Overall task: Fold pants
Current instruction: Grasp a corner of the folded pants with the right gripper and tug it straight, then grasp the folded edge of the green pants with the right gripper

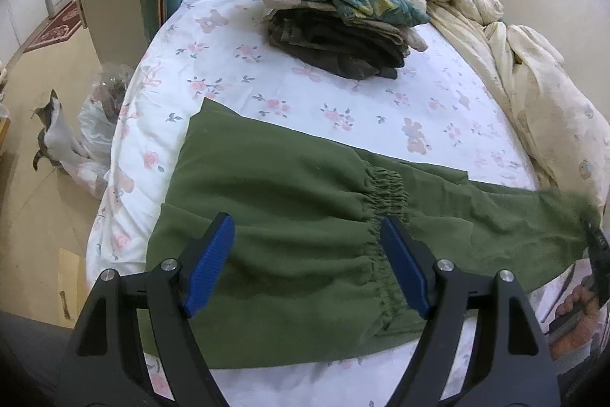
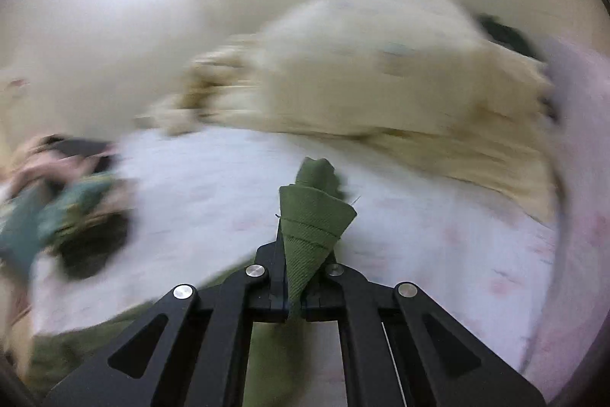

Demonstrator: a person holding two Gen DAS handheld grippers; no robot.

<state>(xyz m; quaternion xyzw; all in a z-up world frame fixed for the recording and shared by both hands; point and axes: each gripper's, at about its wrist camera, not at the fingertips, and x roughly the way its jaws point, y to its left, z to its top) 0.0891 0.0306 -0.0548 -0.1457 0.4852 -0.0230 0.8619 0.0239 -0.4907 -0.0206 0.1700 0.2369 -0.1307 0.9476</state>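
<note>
Bed [image 1: 343, 90] with floral sheet carries the work; green pants [image 1: 289, 216] lie across its near part, spread flat left to right, elastic waistband [image 1: 385, 216] gathered near the middle, so one fold across the waist looks already made, though I cannot confirm layers; the far-right end of the cloth rises off the sheet toward the right tool [image 1: 596, 246], seen at the frame edge with a hand below it; judged early to mid fold, the lengthwise halving and final squaring still to do; stack of folded clothes [image 1: 343, 37] sits far, well apart from the pants; left tool [image 1: 307, 250] hovers over the waistband region, blue pads apart, nothing between them; right wrist view shows the right tool pressed together on a bunched tip of the green cloth [image 2: 310, 216]; that view is smeared with motion blur, quilt [image 2: 381, 71] and sheet indistinct; pant cuffs and the near hem are cut off or hidden by the tools.
</note>
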